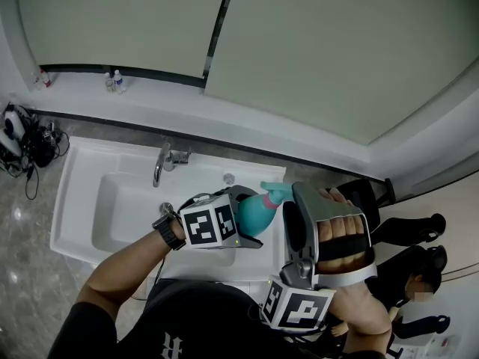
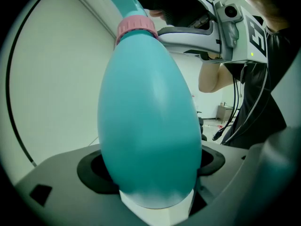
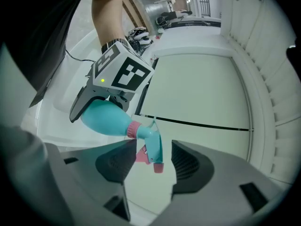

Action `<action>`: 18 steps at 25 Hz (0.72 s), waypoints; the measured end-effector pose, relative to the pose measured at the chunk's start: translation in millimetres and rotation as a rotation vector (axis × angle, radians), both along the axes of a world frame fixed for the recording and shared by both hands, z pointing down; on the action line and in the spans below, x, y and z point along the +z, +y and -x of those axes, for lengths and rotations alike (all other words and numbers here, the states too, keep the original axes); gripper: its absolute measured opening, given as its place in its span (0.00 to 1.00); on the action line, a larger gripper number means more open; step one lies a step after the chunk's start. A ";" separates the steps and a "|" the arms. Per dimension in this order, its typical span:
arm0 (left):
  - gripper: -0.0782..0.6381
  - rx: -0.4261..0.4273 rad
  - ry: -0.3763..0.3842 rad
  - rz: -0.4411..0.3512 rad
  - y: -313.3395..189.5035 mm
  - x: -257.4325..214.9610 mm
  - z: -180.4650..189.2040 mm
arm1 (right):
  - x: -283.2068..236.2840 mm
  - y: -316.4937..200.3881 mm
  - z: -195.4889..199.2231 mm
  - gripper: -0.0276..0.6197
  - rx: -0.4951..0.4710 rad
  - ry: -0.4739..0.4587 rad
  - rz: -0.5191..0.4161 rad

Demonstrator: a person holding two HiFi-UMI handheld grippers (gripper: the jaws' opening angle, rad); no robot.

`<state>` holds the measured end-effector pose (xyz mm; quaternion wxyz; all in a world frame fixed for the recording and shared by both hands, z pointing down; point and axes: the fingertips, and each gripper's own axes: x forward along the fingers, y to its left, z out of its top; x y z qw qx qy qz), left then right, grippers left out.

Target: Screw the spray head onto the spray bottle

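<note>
standing at the far left: white sink (image 1: 75, 223), faucet (image 1: 160, 164) on its back rim. left gripper (image 1: 247, 219) is held over the sink's right end, fingers (image 2: 94, 173) clamped on the body of the teal spray bottle (image 2: 150, 126), which is tilted with its neck to the right. pink collar (image 2: 136, 26) sits at the neck, teal spray head (image 3: 153, 142) joined to it. right gripper (image 3: 151, 161): 2 fingers (image 3: 190, 166) apart, 1 on each side of the spray head, the right one clear of it.
</note>
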<state>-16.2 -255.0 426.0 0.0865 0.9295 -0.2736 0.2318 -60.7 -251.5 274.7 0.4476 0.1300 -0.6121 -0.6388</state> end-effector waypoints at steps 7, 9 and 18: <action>0.74 -0.017 0.003 -0.039 1.2 -14.7 -21.3 | -27.7 17.0 -30.6 0.36 -0.052 -0.094 0.113; 0.74 -0.025 0.000 -0.049 1.2 -18.9 -19.7 | -32.8 22.3 -33.2 0.36 -0.067 -0.109 0.126; 0.74 0.095 0.029 -0.094 25.6 -39.9 -30.0 | -69.7 -24.3 -82.0 0.37 -0.433 -0.727 1.622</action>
